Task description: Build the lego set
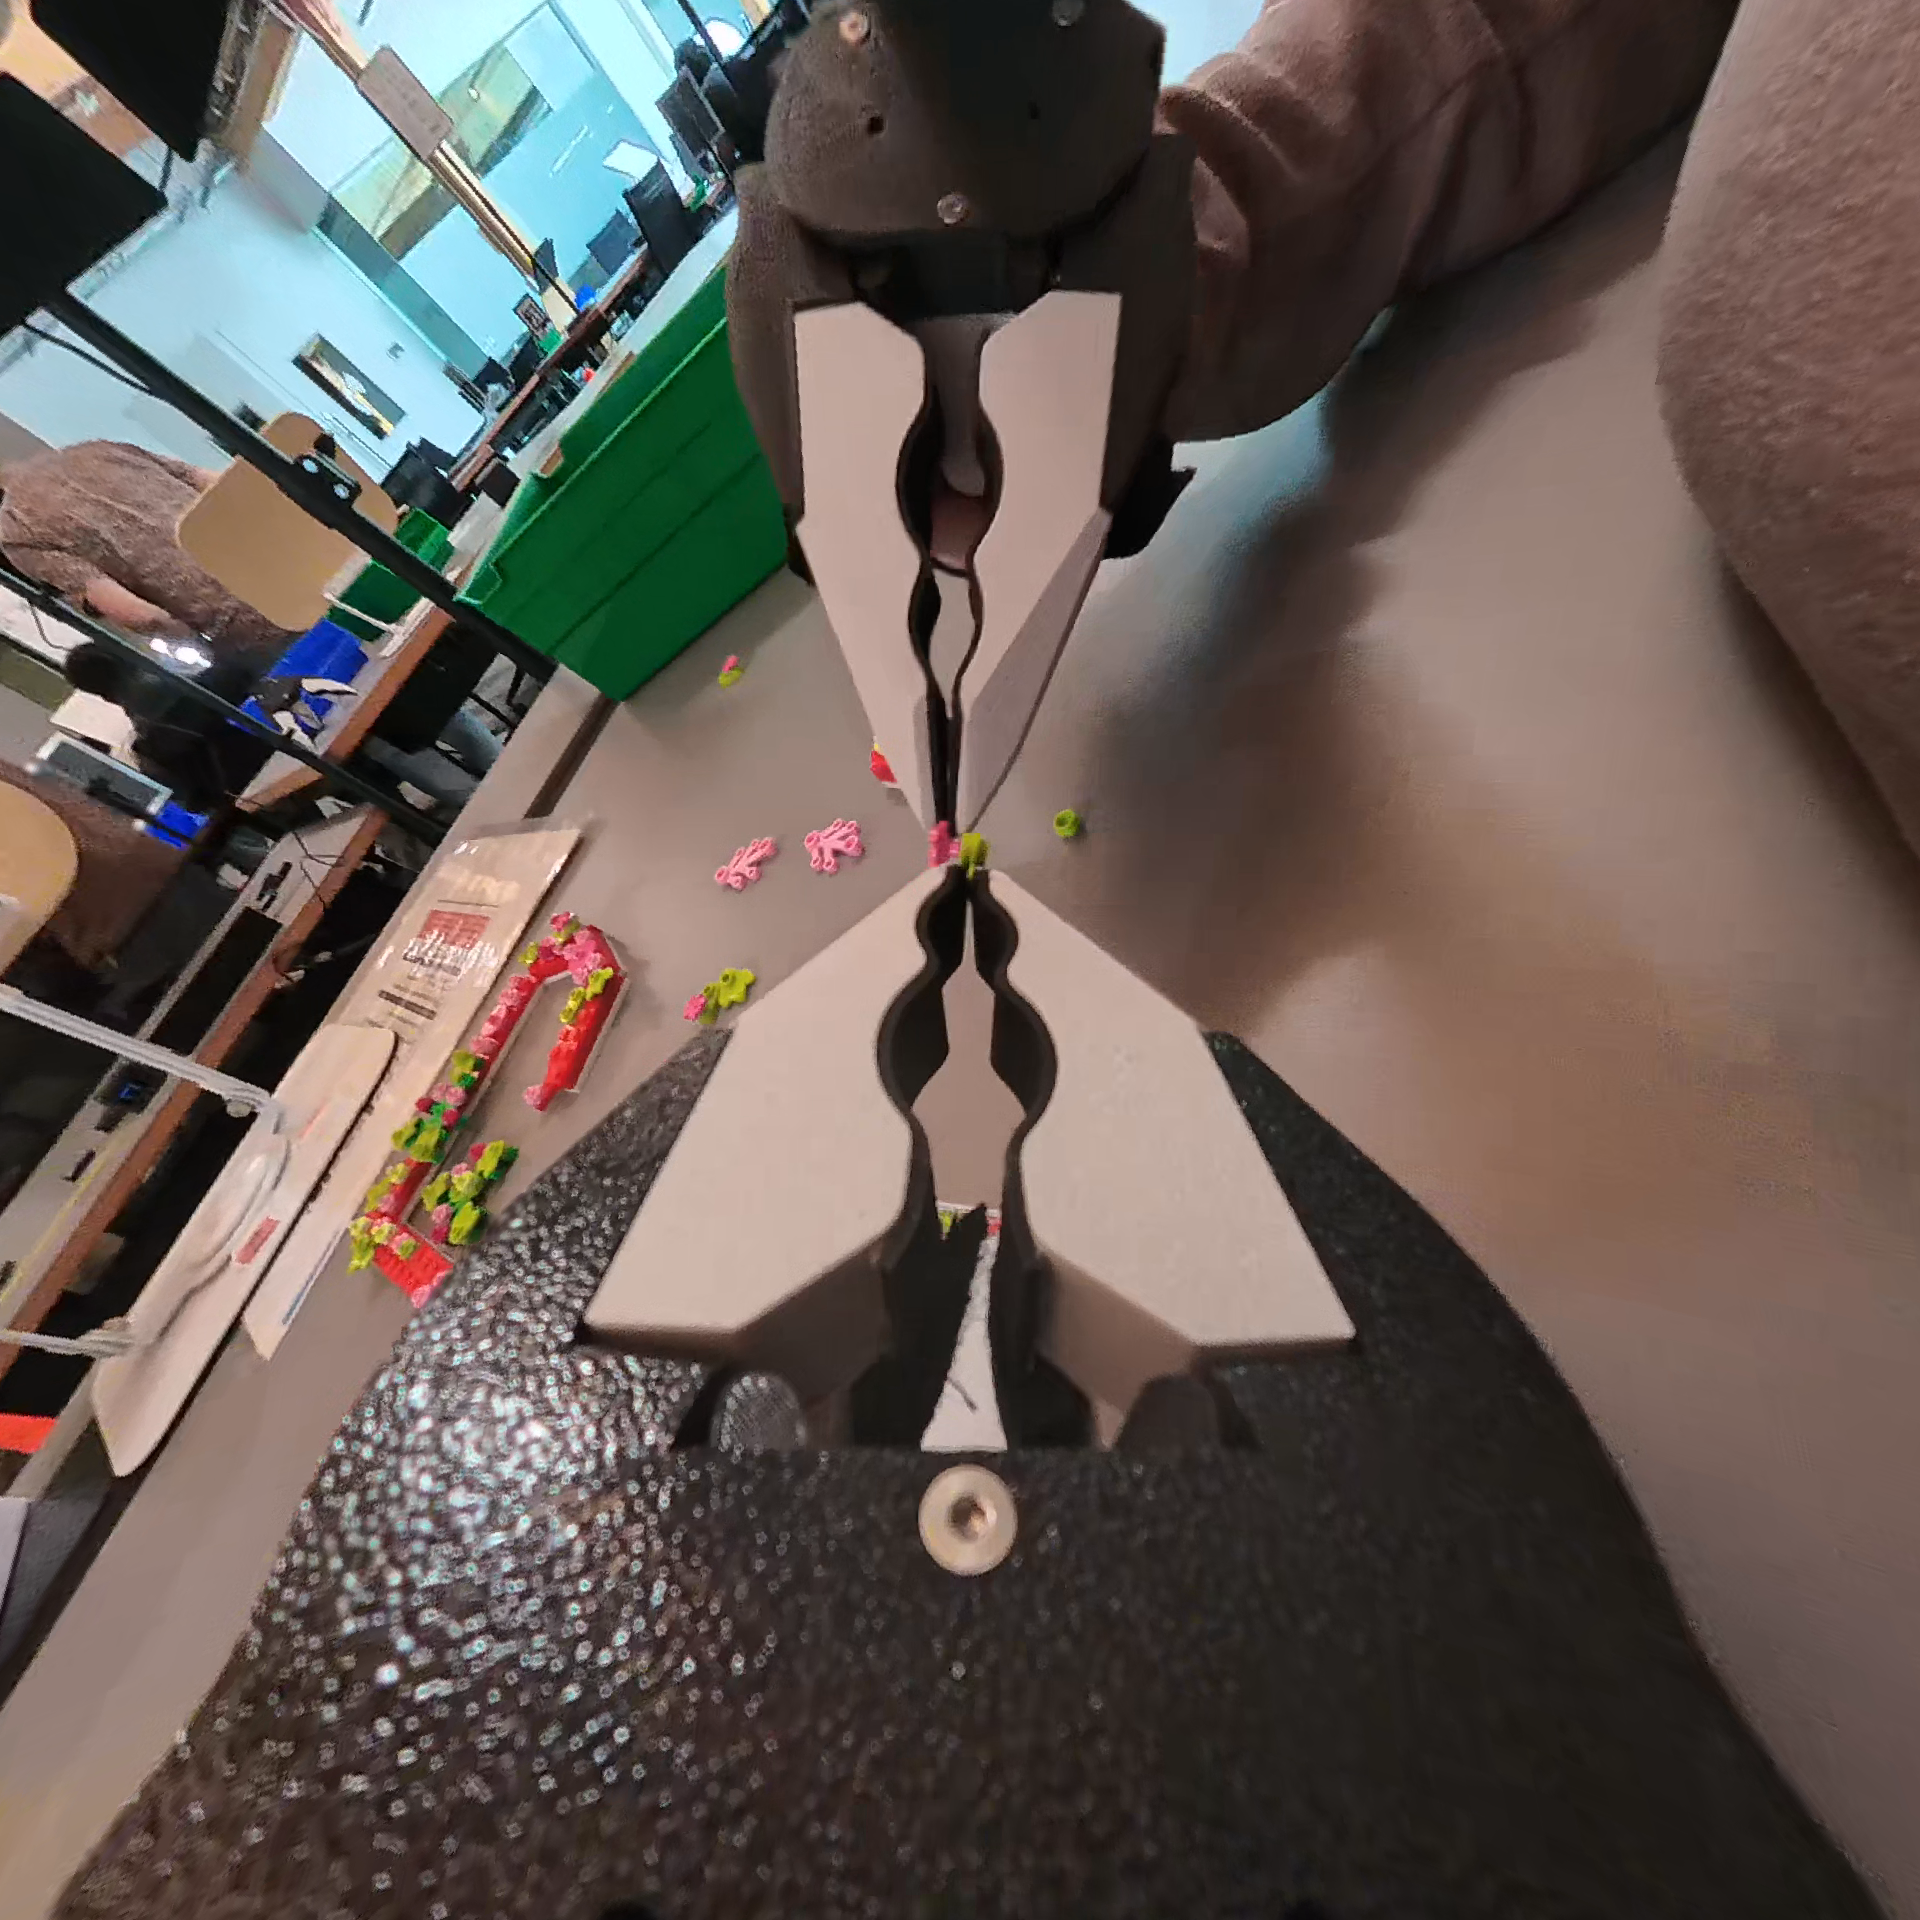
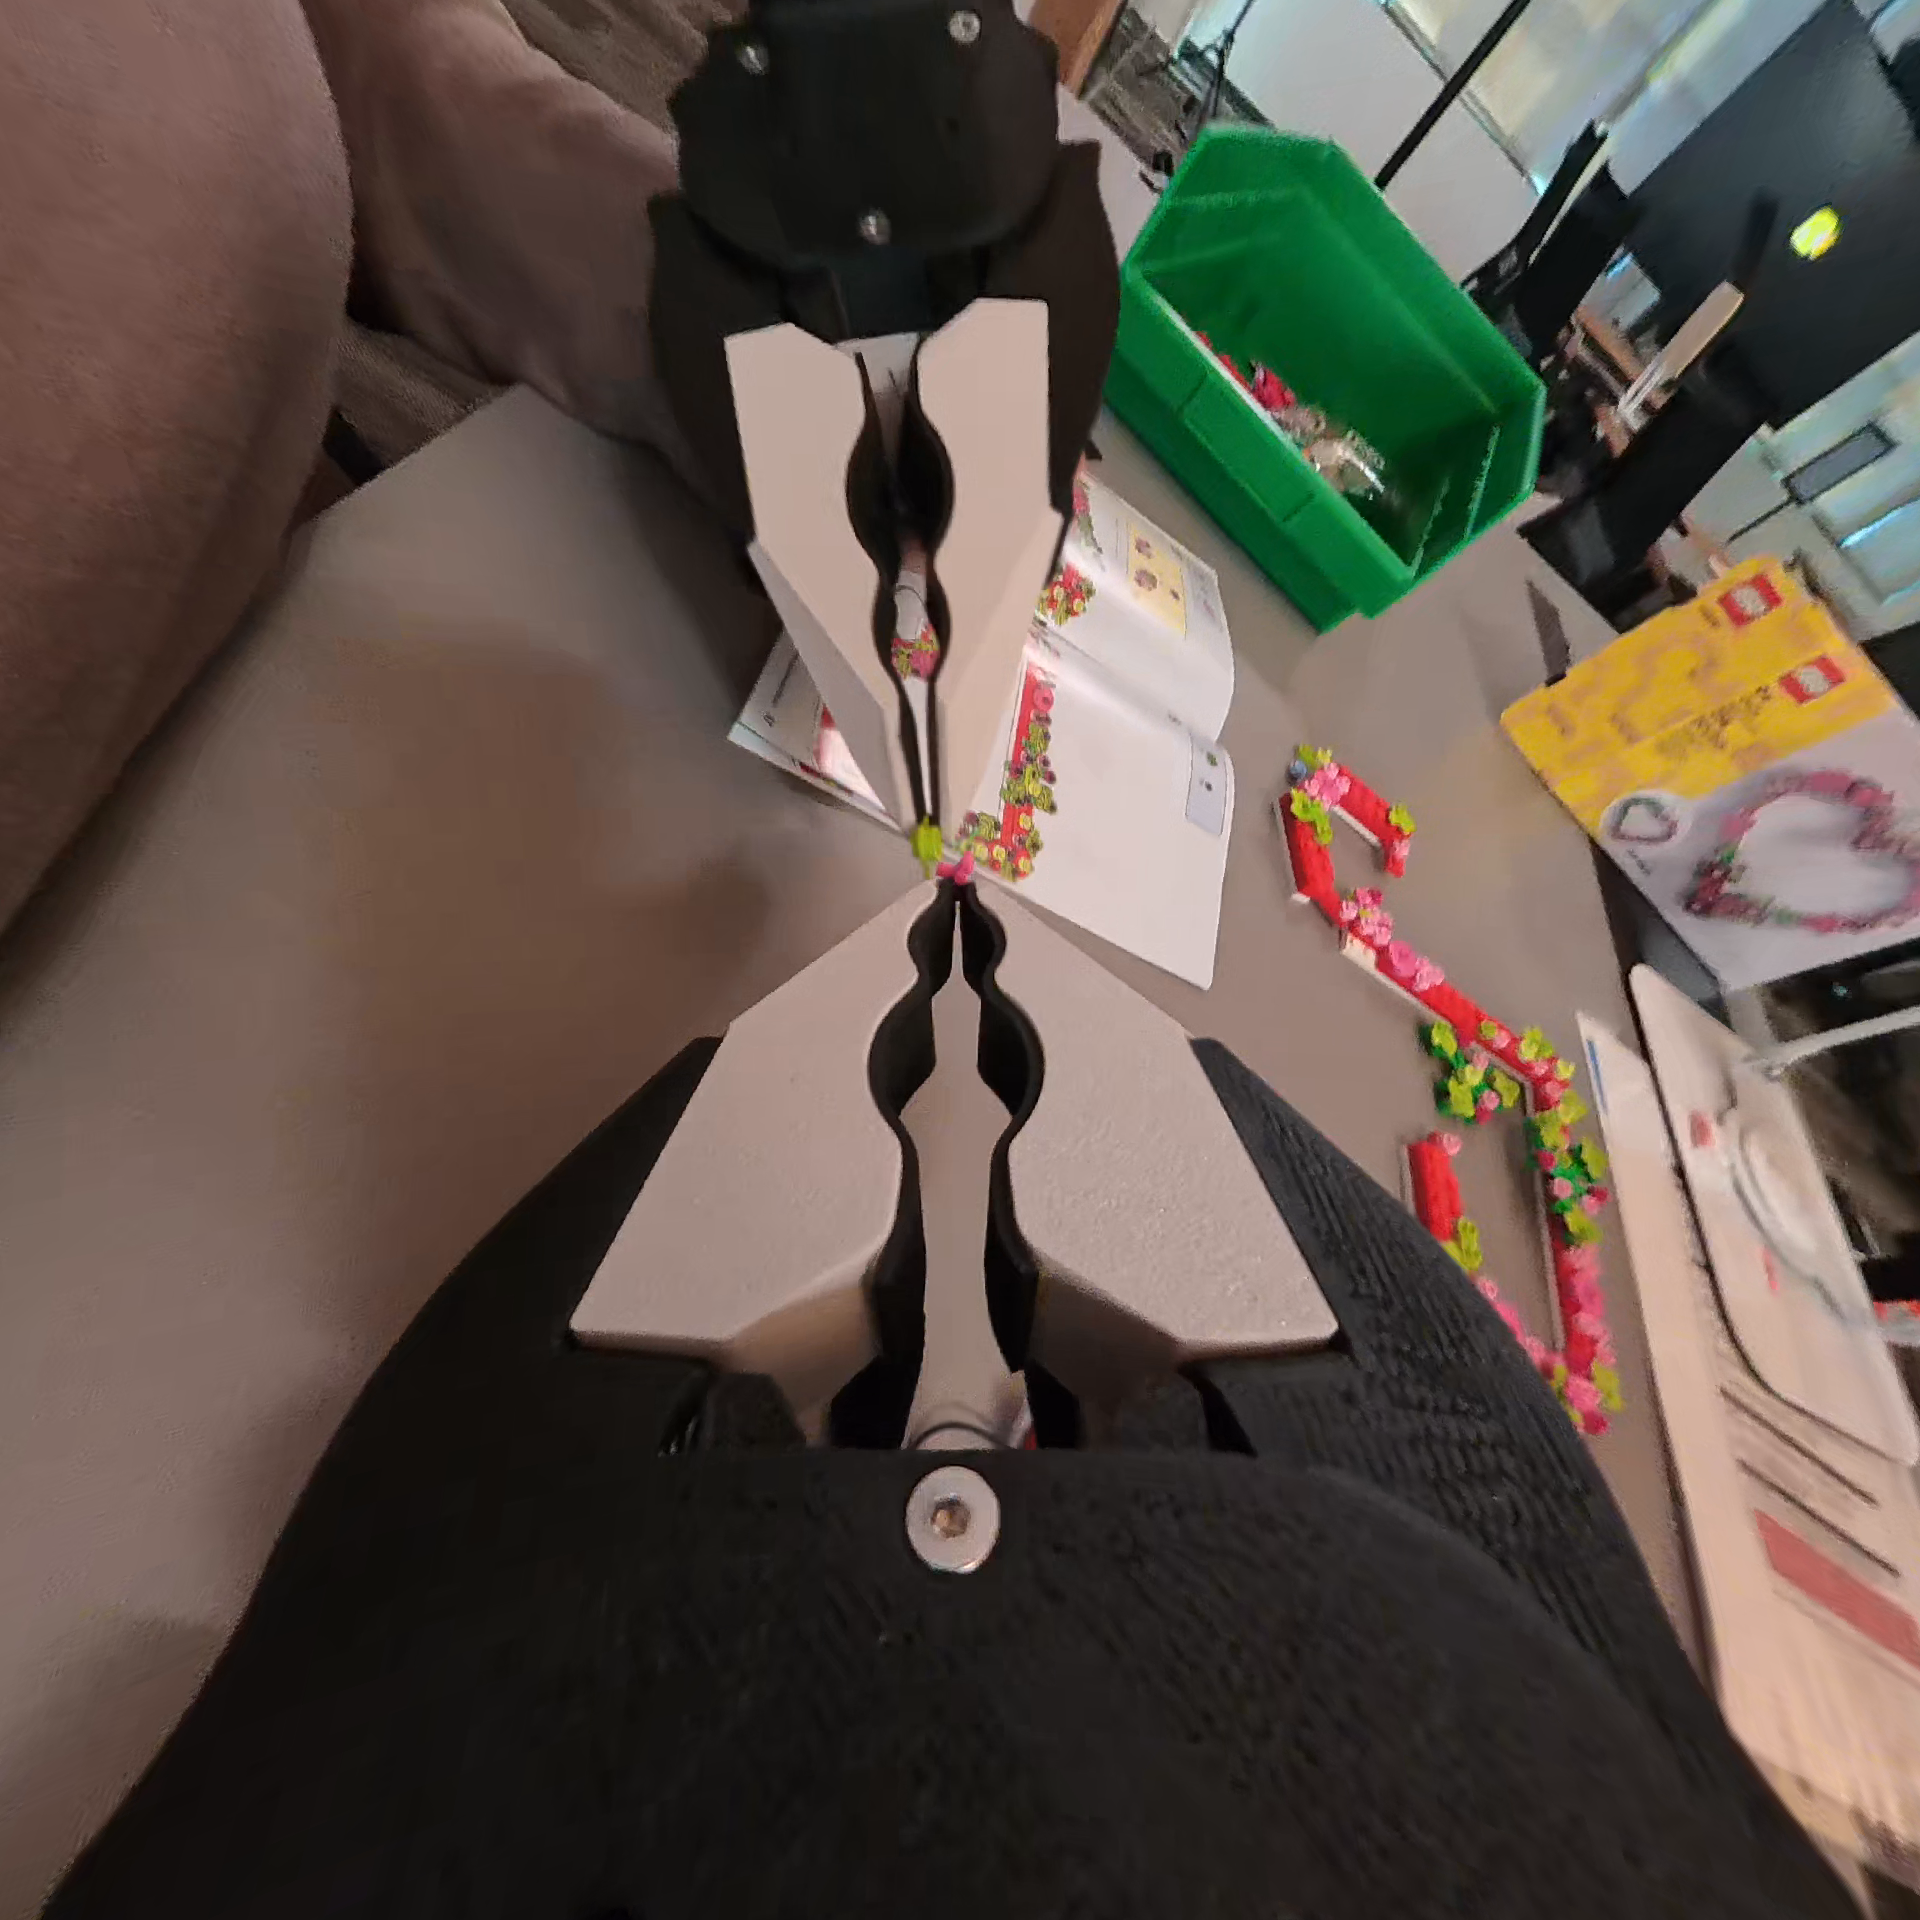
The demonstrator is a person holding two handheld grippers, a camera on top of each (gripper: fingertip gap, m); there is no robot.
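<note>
The left tool (image 1: 968, 878) has a grainy black body with smooth pale grey fingers, their inner edges wavy and lined in black; the tips are pressed together on a small lime green piece (image 1: 970, 852). Meeting it tip to tip from the opposite side, the right tool (image 2: 954, 888) is built the same way and is clamped on a tiny pink piece (image 2: 954, 869), so the two studded plastic bits touch in the air above the matte grey bench (image 1: 1403, 935). A brown fleecy sleeve (image 1: 1403, 187) reaches in behind the right tool.

On the bench to the side lies the partly built red frame (image 2: 1455, 1029), an angular run of red bricks crusted with pink blossoms and lime leaves. Loose pink frond-shaped pieces (image 1: 834, 844) and a lime stud (image 1: 1066, 824) lie nearby. An open instruction booklet (image 2: 1122, 790) lies flat beneath the tools. Farther off are a yellow cardboard box (image 2: 1704, 707) and a glossy green plastic bin (image 2: 1320, 353) holding more pieces.
</note>
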